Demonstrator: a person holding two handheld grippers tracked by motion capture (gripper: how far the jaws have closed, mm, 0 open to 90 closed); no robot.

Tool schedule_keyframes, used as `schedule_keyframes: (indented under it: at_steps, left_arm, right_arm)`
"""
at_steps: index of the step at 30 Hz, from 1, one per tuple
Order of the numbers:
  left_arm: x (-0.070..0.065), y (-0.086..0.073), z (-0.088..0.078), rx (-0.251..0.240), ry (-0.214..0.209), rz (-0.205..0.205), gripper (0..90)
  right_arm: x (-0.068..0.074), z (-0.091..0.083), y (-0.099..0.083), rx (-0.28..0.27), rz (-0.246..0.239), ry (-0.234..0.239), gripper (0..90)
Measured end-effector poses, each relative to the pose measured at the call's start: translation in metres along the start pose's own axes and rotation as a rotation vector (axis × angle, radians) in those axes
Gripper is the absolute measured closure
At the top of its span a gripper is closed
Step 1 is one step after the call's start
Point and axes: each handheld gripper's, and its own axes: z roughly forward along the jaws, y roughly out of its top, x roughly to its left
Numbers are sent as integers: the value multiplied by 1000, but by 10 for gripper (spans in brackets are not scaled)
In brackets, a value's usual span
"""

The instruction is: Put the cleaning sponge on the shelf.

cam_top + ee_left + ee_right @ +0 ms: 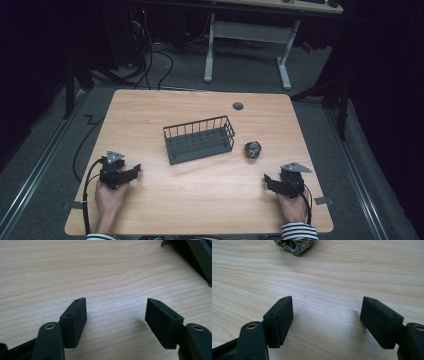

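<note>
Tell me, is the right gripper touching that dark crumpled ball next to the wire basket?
Apart. In the high view, bare table separates the right gripper from the crumpled ball; the right gripper view shows its open jaws empty, with the ball well ahead.

Striped b/w sleeves [299, 231]; black left gripper [131, 172] & right gripper [268, 181], grey 3-corner plates, brass screws, black cables.
</note>
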Motion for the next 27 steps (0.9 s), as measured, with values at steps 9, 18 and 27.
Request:
schedule_keyframes:
  at_steps: [9,18,27]
  left_arm:
    - [-2,-1,0,-2,16,17,328]
    - [-3,-1,1,1,15,19,309]
    - [-3,-1,1,1,15,18,307]
  right_arm:
    - [11,-6,17,-43,-36,49,265]
    - [23,-2,44,-59,-43,101,218]
    - [25,11,66,-53,-39,87,200]
